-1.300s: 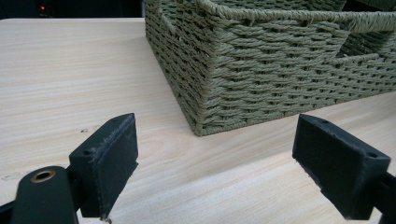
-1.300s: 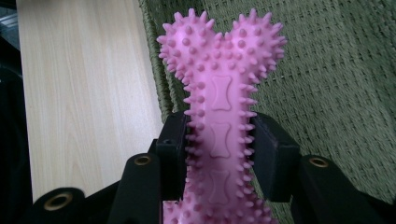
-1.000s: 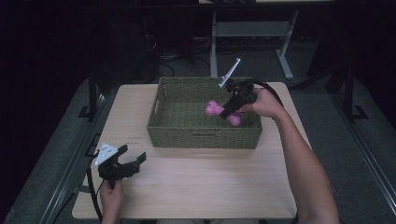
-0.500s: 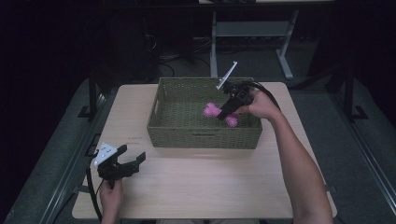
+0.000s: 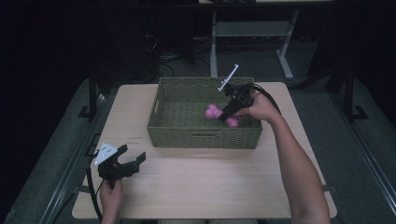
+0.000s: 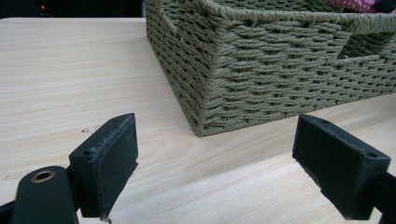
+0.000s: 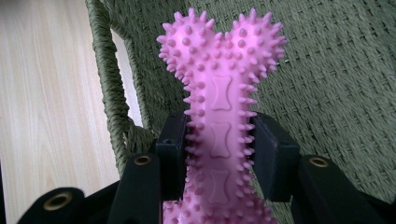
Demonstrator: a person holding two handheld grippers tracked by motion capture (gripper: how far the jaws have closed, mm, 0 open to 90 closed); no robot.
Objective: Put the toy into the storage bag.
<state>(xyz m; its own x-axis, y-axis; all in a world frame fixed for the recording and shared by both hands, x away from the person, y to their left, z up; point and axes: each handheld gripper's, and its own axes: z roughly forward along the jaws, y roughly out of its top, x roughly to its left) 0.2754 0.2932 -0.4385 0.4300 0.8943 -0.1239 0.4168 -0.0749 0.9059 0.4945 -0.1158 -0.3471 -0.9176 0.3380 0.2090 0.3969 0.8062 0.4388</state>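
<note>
A pink spiky bone-shaped toy (image 7: 219,107) stands between the pads of my right gripper (image 7: 219,154), which is shut on its narrow middle. In the high view the right gripper (image 5: 229,113) holds the pink toy (image 5: 214,112) inside the green woven basket (image 5: 196,137), toward its right side. My left gripper (image 5: 130,158) rests near the table's front left corner, open, with nothing between its jaws. In the left gripper view its left pad (image 6: 114,158) and right pad stand wide apart over bare wood, facing the basket's corner (image 6: 205,102).
The light wooden table (image 5: 210,186) has free room in front of the basket. A cable (image 5: 267,95) trails from the right gripper over the basket's right rim. Dark floor and a metal frame (image 5: 247,28) lie beyond the table.
The right gripper with the pink toy has shifted slightly left and down inside the basket. The left gripper has stayed where it was.
</note>
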